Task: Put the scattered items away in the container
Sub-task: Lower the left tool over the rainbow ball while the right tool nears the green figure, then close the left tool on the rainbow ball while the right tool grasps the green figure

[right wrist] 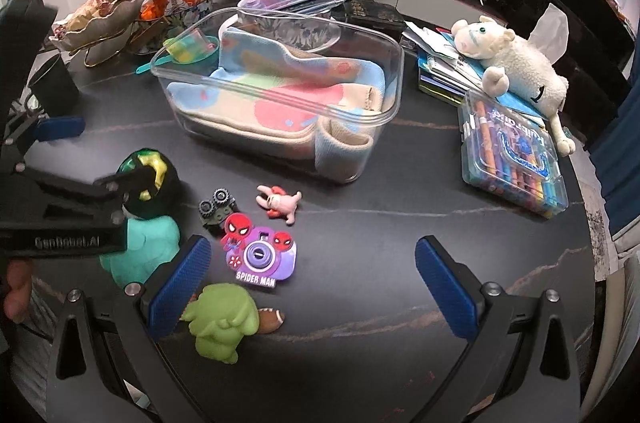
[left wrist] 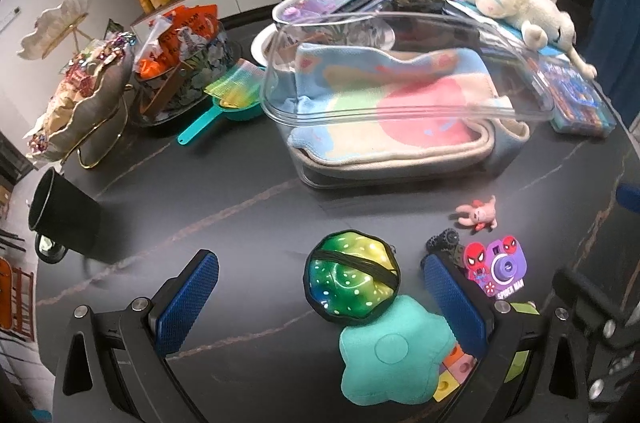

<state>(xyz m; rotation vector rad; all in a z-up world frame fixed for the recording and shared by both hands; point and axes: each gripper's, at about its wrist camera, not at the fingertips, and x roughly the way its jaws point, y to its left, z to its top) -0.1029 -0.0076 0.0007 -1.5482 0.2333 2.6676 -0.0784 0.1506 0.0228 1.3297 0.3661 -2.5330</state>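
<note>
Broadly, we list from biggest to smallest.
Table: we work on a dark round stone-look tabletop [right wrist: 360, 303] with pale veins, in a room with a snack-laden sideboard behind.
Container: the clear plastic tub [right wrist: 372, 35] holding a folded pastel blanket [right wrist: 280, 103] sits mid-table, beyond the toys in both views.
Left gripper [left wrist: 320, 299]: its blue fingers are spread wide and pinch nothing; we see the shiny green-yellow round pouch [left wrist: 352, 279] between them, nearer the right finger.
Right gripper [right wrist: 312, 279]: likewise spread and empty, with the purple Spider-Man toy camera [right wrist: 260, 255] just ahead, toward its left finger.
Key relation: we judge the pouch the left hand's likeliest pick; it touches the teal star-shaped plush [left wrist: 392, 351] lying nearer the camera.
Small items: 1 green squishy figure [right wrist: 220, 323], 1 pink creature toy [right wrist: 280, 203] and 1 small wheeled car [right wrist: 216, 211] remain scattered outside the tub.
</note>
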